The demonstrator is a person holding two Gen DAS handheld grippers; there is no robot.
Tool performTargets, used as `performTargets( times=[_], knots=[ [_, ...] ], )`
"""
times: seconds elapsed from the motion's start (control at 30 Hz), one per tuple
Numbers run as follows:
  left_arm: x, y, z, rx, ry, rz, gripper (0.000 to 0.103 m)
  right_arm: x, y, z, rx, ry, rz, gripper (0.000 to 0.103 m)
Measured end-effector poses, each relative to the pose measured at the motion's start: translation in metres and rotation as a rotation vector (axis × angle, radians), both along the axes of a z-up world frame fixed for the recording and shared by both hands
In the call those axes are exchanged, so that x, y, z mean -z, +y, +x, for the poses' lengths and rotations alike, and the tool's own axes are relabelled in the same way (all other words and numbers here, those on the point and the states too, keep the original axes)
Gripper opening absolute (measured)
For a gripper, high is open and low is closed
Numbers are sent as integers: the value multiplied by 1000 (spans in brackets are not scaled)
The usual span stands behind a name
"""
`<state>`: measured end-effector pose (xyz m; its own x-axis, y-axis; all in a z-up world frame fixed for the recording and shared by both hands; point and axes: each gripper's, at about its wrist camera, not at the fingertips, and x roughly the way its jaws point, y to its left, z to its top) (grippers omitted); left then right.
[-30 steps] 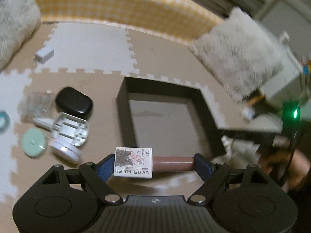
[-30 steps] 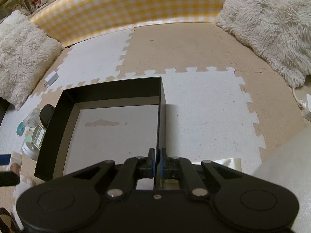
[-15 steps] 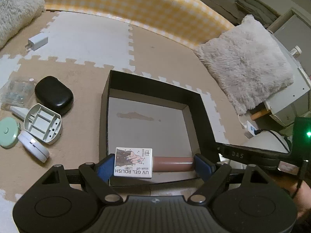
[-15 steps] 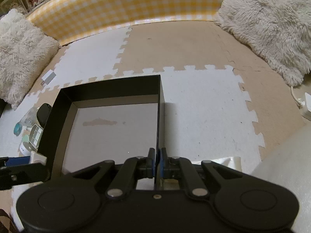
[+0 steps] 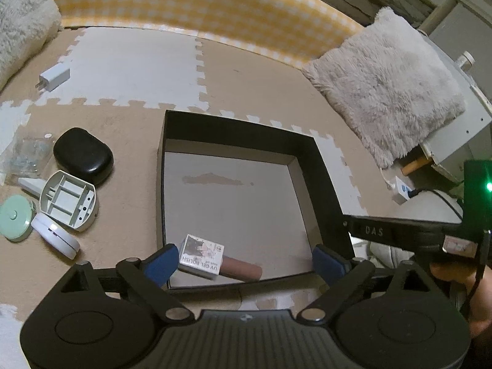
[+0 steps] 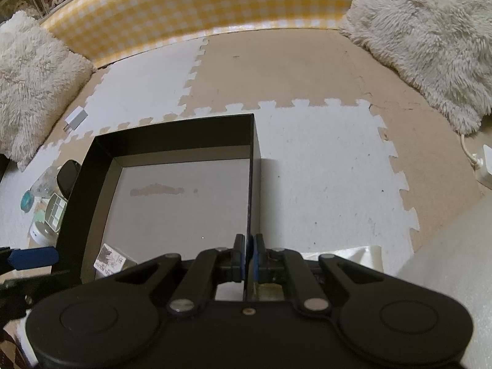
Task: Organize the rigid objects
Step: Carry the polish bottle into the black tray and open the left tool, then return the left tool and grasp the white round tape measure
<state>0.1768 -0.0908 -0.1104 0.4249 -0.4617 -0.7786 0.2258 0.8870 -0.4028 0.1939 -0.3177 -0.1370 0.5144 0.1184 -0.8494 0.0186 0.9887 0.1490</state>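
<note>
Lying on its side inside a shallow black box [image 5: 326,178], a gel polish bottle [image 5: 220,263] rests on the box's grey floor near the wall closest to the left camera. Its white square cap carries a printed label and its brown body points toward 3 o'clock. The left gripper [image 5: 246,261] hovers just over that near wall with its jaws spread wide apart; its blue pads [image 5: 161,263] sit on either side of the bottle, and whether the pad on the cap side touches it cannot be told.

At 9 o'clock from the box, on a beige and white puzzle-piece floor mat [image 5: 132,64], sits a small cluster: a glossy black case [image 5: 83,155], a grey ribbed plastic tray [image 5: 69,200], a mint green round disc [image 5: 13,221], a white round puck [image 5: 55,240] and a clear bag of small parts [image 5: 26,153]. A white charger plug [image 5: 55,77] lies well apart at 10 o'clock. A shaggy grey cushion [image 5: 387,92] leans at 2 o'clock.

In the right wrist view, the right gripper [image 6: 249,256] has its jaws pressed together on the box's right wall [image 6: 250,184], pinching the thin black edge near the corner closest to the camera. The bottle's cap [image 6: 110,261] peeks out at 8 o'clock.
</note>
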Motion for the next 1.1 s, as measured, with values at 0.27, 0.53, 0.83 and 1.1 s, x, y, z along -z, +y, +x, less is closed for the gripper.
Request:
performTargets(
  times=[0.27,0.53,0.83,1.1],
  knots=[
    [-8,-5,-11,33,-26,55,99,0,0,1,2,10,4,6],
    [-32,3,-19,55,-161,91,103,0,0,1,-4,10,-2,6],
    [-55,42,-5,-41,-297,118,103,0,1,0,-7,0,-14,6],
    [-48,91,23,-164,-291,177,103,1,4,0,-11,0,-26,7]
  ],
)
